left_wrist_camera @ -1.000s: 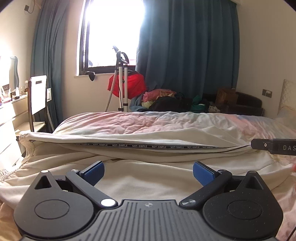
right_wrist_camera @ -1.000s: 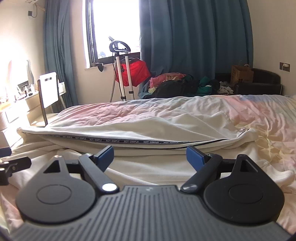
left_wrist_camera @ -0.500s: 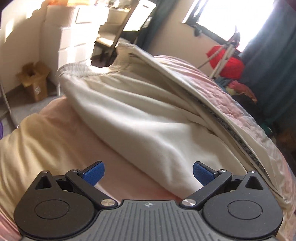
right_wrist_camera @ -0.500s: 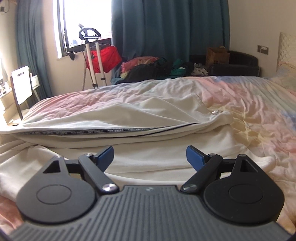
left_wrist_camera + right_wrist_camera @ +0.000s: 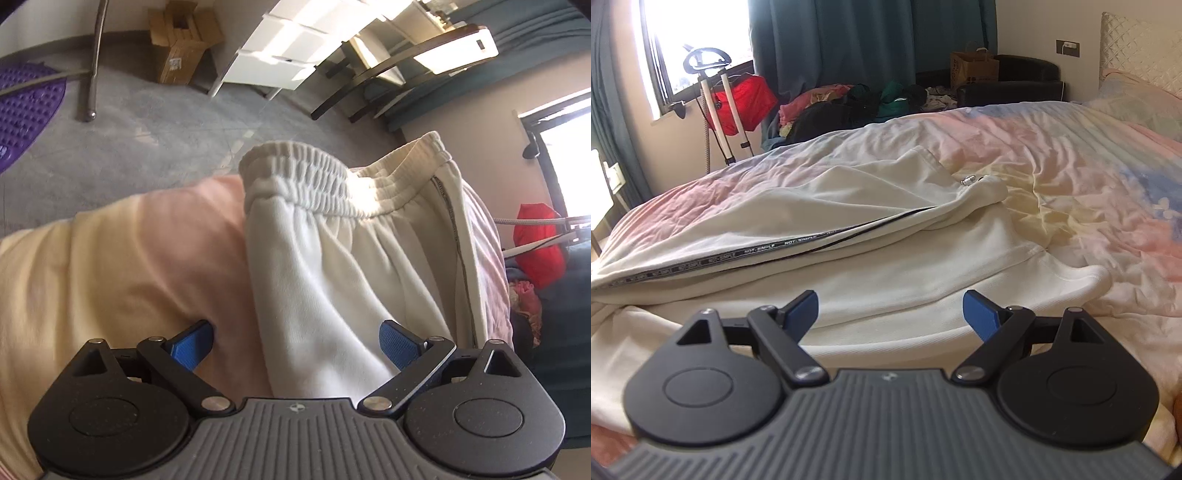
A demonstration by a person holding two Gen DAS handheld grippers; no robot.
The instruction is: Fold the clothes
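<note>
One pair of cream sweatpants [image 5: 820,206] is all I have to fold here, and it lies lengthwise across the pastel bedspread [image 5: 1071,155], the two legs stacked one on the other with the printed side tape [image 5: 746,254] running along the seam between them. So I judge the first fold, leg onto leg, is in place, loosely; the cross folds that would make a compact bundle are all left to do, and the cloth is rumpled.

In my left view the elastic waistband [image 5: 317,181] hangs at the bed's edge, over the grey floor [image 5: 155,122], bunched and partly open rather than squared.

My left gripper [image 5: 297,345] has its jaws just easing inward from full spread, yet they stand wide, the hip of the pants lying between the blue pads [image 5: 397,345] with no pad pressing on it that I can see. My right gripper [image 5: 890,312] is spread too, nothing pinched, over the lower leg, the hems [image 5: 1082,280] off to its right.

Small detail: a metal zip pull [image 5: 967,181] shows near the upper leg's end. Nothing is lifted yet.
</note>
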